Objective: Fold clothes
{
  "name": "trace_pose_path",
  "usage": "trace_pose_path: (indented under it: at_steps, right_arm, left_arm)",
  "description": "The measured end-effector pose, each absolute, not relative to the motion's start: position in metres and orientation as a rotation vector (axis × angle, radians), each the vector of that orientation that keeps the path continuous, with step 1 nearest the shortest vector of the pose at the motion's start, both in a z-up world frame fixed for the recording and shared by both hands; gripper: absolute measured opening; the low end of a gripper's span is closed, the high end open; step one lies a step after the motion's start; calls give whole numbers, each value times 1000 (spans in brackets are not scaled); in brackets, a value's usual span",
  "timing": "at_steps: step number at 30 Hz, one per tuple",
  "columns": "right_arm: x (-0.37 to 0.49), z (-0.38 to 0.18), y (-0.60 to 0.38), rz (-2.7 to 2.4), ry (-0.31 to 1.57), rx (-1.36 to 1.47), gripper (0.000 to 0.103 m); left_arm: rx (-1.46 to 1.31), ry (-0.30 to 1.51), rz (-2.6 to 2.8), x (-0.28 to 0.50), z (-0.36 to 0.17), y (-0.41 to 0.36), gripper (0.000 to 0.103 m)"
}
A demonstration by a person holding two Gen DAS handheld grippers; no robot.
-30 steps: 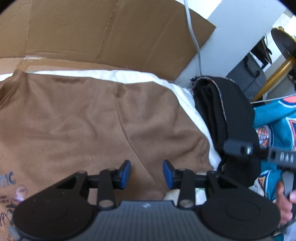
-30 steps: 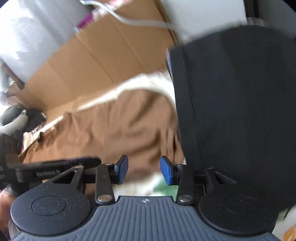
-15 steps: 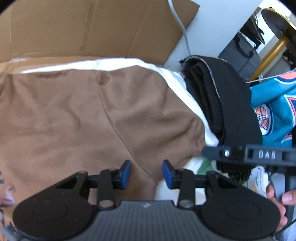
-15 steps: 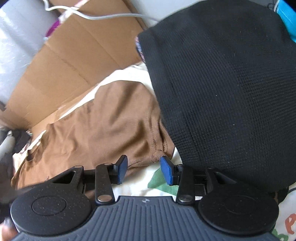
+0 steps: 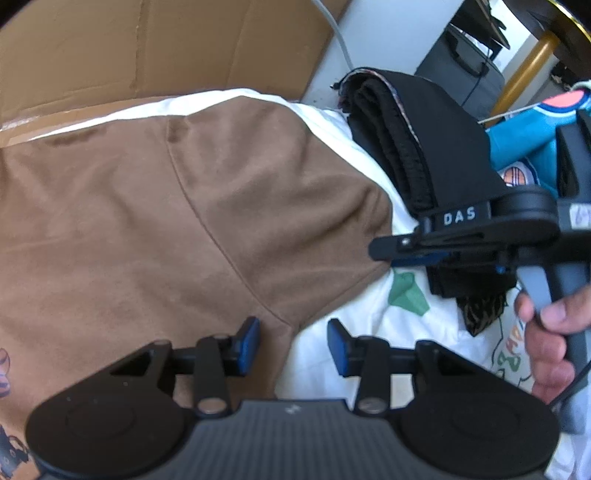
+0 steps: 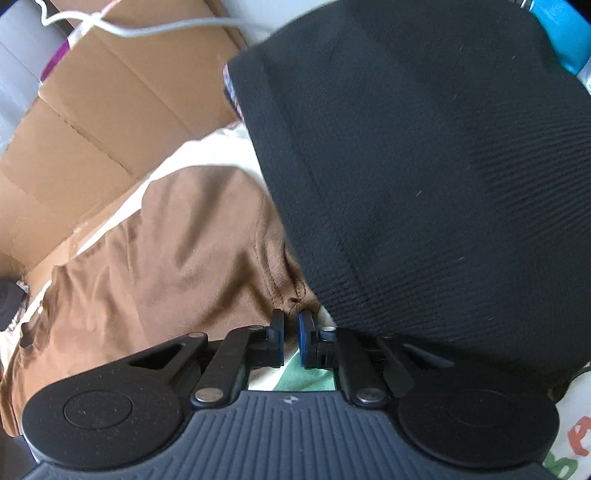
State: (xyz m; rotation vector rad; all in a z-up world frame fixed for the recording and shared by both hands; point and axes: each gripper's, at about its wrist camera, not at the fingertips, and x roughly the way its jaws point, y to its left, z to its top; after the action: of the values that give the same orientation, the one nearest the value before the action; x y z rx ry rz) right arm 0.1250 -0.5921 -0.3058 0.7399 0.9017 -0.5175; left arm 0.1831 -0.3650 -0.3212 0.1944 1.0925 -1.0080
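A brown shirt [image 5: 147, 221] lies spread on a white printed sheet [image 5: 351, 350]. My left gripper [image 5: 293, 345] hovers open over the shirt's near edge, with the left pad above the fabric and the right pad above the sheet. Nothing is between its fingers. In the left wrist view my right gripper [image 5: 388, 251] comes in from the right, held by a hand [image 5: 550, 332], its tip at the sleeve end. Seen from the right wrist, the right gripper [image 6: 291, 325] is shut on the hem of the brown shirt [image 6: 166, 258] at the sleeve.
A folded stack of black clothes [image 5: 443, 147] lies right of the sleeve and fills the right wrist view [image 6: 424, 166]. Cardboard [image 5: 147, 48] stands behind the sheet. A teal garment [image 5: 524, 136] lies at far right. A grey cable [image 6: 166, 27] runs along the cardboard.
My right gripper's jaws went from open to shut at the sleeve hem. The left gripper slid right toward the shirt's near edge and stayed open.
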Motion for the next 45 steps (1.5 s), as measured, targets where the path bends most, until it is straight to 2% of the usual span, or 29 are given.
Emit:
trace_pose_path:
  at_steps: [3,4,5,8,11,15,17,21,24,26,28,34,36,39,41,43,45]
  right_arm:
    - [113,-294,-590,-523,873,711,6]
    - [108,-291,-589,-527,865,699,6]
    - [104,-288,-588,-531,857,681,6]
    - [98,-286,-585,-537,862,629,6]
    - [94,-295,-586,-550,927,642,10]
    - [82,-280,-580,-519,909,565,15]
    - [80,-265,-578,-472,865,526,16]
    - [100,-241,-576,-412,806,440,34]
    - [118,-233,-579,-361,780,405,35]
    - [132,-227,-581,-327,770,350,37]
    - [149,-229,-582,-292,768,289,37]
    - [184,-240,-582,-250,786,176,38]
    - [191,-244,-583,-250,792,169,38]
    - [195,-249,-585,-256,800,174,38]
    - [193,-252,-586,-260,807,174,38]
    - [192,-254,-586,-264,806,173,38]
    - [191,-256,-588,-279,803,175,38]
  left_arm:
    - [210,1082,-1005,182,-321,-367,24]
    - [206,1084,-1001,183,-321,-367,13]
    - [192,1089,-1003,184,-321,-368,11]
    - [142,1099,-1026,185,-317,-371,4]
    - [130,1104,-1065,183,-316,-377,4]
    - [159,1146,-1086,181,-324,-385,4]
    - [140,1138,-1092,185,-320,-380,10]
    - [107,1094,-1068,203,-302,-368,12]
    - [108,1042,-1006,224,-291,-357,16]
    - [110,1007,-953,239,-285,-348,29]
    - [112,974,-891,255,-280,-338,35]
    - [142,899,-678,312,-275,-306,36]
    - [150,882,-636,325,-275,-300,40]
    - [163,856,-572,344,-274,-291,51]
    - [183,849,-541,355,-276,-286,62]
    - [227,869,-536,362,-283,-283,59]
    - [247,907,-561,364,-291,-279,49]
